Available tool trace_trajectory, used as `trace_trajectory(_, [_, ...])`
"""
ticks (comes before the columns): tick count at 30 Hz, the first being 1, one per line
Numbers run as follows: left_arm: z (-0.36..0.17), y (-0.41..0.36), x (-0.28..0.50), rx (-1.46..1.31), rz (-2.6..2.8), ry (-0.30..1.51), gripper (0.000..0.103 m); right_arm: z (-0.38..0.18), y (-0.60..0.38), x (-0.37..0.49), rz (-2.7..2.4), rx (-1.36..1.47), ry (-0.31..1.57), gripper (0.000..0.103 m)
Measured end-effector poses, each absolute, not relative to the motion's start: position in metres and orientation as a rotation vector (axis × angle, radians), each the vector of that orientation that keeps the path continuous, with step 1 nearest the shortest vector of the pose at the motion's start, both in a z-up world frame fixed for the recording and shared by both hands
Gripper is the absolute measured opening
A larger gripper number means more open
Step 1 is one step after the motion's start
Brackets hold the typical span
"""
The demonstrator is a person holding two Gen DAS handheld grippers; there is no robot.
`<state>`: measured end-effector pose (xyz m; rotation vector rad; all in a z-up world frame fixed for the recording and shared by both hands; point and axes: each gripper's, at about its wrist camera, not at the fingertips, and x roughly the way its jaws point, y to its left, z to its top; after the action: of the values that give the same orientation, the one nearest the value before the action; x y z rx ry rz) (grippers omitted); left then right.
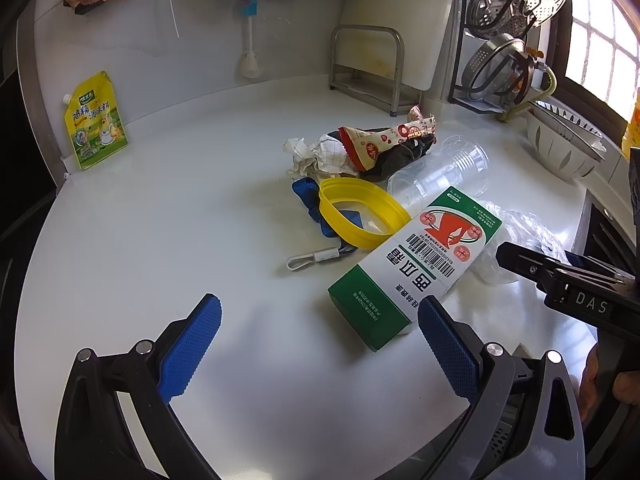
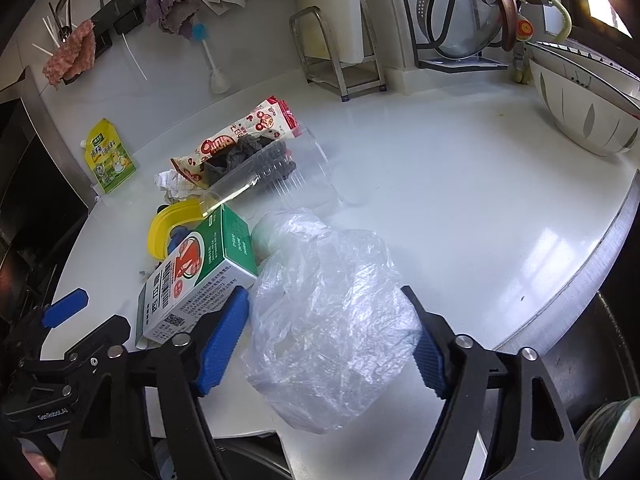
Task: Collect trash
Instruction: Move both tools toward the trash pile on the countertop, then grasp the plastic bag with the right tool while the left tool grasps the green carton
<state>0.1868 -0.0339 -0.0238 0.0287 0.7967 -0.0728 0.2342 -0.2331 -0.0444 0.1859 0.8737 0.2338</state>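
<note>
Trash lies heaped mid-bench (image 1: 168, 208), likely gathered there so each piece can be picked in turn: green-and-white carton (image 1: 416, 268) lying flat, yellow plastic ring (image 1: 362, 210) propped on its far end, clear cup (image 1: 440, 176) on its side behind, crumpled paper (image 1: 316, 156) and a red snack wrapper (image 1: 380, 140) at the back

Right hand-held gripper (image 2: 328, 340) straddles the crumpled clear plastic bag (image 2: 328, 300); blue pads sit at the bag's two flanks, left pad touching or nearly so, right pad just at the film. Cannot tell if the bag is truly pinched; reads as partly closed around it, not yet clamped. Bag sits at the near bench edge, just beside the carton

Left hand-held gripper (image 1: 320, 344) spread apart, empty, over bare bench; its right pad (image 1: 448, 344) is close to the carton's near corner

Room: open bench right of the bag in the right wrist view; rounded metal edge (image 2: 580, 272) near. Carton crowds the left side. Yellow pouch (image 1: 96, 120) leans on the wall, well apart
</note>
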Motion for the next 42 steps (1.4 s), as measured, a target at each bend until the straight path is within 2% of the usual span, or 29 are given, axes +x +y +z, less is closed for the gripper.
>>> trace_trajectory(5, [-0.023, -0.037, 0.190, 0.011, -0.151, 0.781, 0.097, -0.045, -0.233, 0.232, 0.255, 0.195, 0.879, 0.031])
trace_trajectory(8, [-0.023, -0.038, 0.196, -0.008, -0.204, 0.786, 0.097, -0.045, -0.237, 0.231, 0.260, 0.216, 0.877, 0.024])
trace_trajectory(17, [-0.027, -0.049, 0.216, 0.028, -0.287, 0.807, 0.097, -0.042, -0.255, 0.224, 0.252, 0.311, 0.857, 0.019])
trace_trajectory(28, [-0.039, -0.064, 0.233, 0.079, -0.340, 0.872, 0.097, -0.042, -0.287, 0.211, 0.254, 0.467, 0.828, 0.019])
trace_trajectory(42, [-0.053, -0.086, 0.251, 0.124, -0.375, 0.972, 0.097, -0.041, -0.294, 0.206, 0.265, 0.508, 0.808, 0.019])
